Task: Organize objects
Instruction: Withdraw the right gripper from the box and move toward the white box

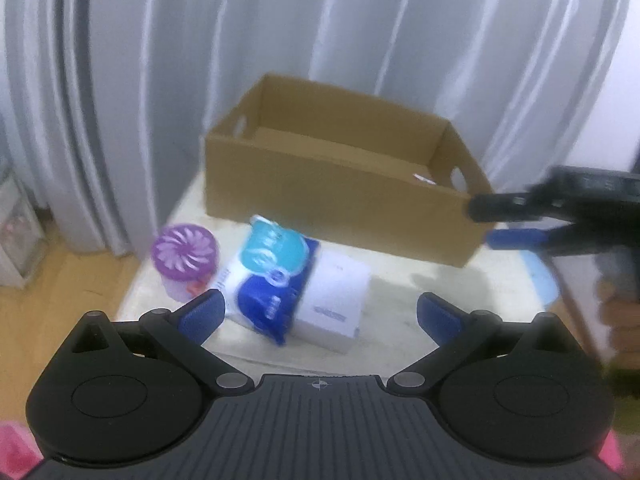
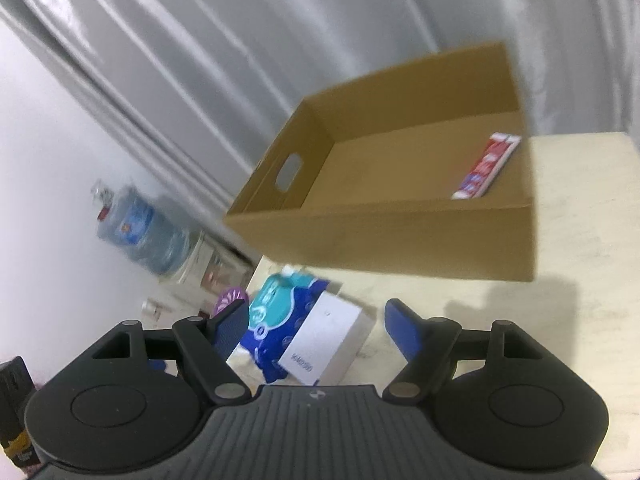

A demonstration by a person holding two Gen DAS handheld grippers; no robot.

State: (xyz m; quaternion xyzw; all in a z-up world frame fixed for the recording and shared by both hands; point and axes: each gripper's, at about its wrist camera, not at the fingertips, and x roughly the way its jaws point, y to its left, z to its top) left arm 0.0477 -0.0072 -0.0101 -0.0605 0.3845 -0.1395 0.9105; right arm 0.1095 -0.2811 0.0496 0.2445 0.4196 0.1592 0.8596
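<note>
My left claw [image 1: 318,312] is spread wide, nothing in it. The white box [image 1: 334,300] lies on the bench [image 1: 400,280] just ahead, slightly left of centre, long axis running near to far, tissue pack [image 1: 266,276] touching its left side. My right claw [image 2: 316,330], empty, jaws open, sits farther right. Left is nearer. The cardboard box [image 1: 344,200] is beyond.

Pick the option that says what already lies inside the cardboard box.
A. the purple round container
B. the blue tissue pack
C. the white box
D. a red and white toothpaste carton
D: the right wrist view shows the red and white toothpaste carton lying on the floor of the cardboard box, while the purple container, tissue pack and white box sit on the table in front of it.
</note>
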